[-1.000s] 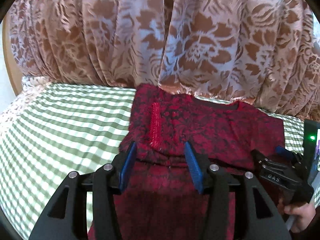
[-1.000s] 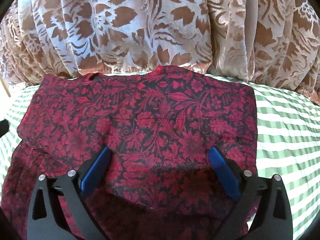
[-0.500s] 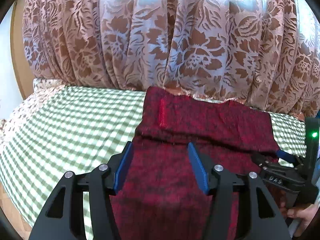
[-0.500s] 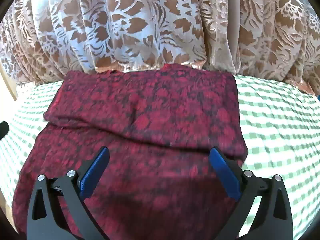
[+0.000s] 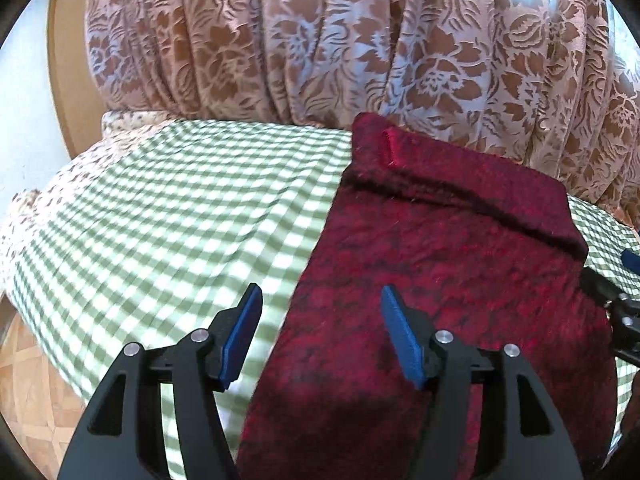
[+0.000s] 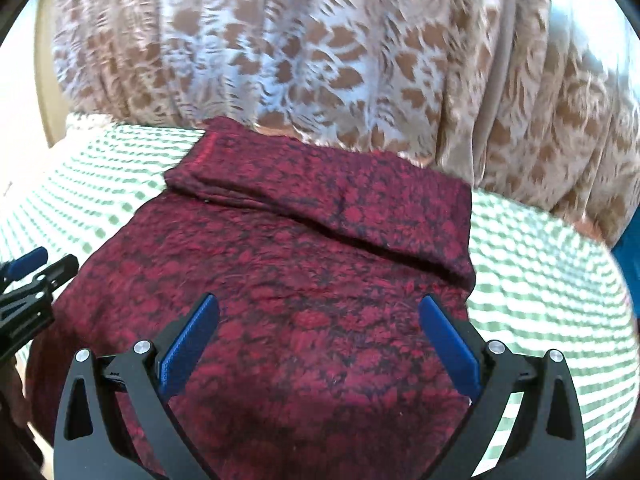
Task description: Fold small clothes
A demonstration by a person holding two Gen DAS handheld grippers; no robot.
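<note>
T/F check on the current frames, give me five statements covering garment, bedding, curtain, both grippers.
1. The red floral garment lies on a green checked sheet. True.
2. The garment's far end is folded over itself, a doubled band near the curtain. True.
3. The left gripper is clamped on the garment's edge. False: its jaws are opening and nothing is between them; the blue pads stand apart above the garment's left edge.
4. The right gripper is shut. False: its pads are spread wide over the cloth, gripping nothing.
5. The curtain is plain white. False: it carries a brown floral pattern.
</note>
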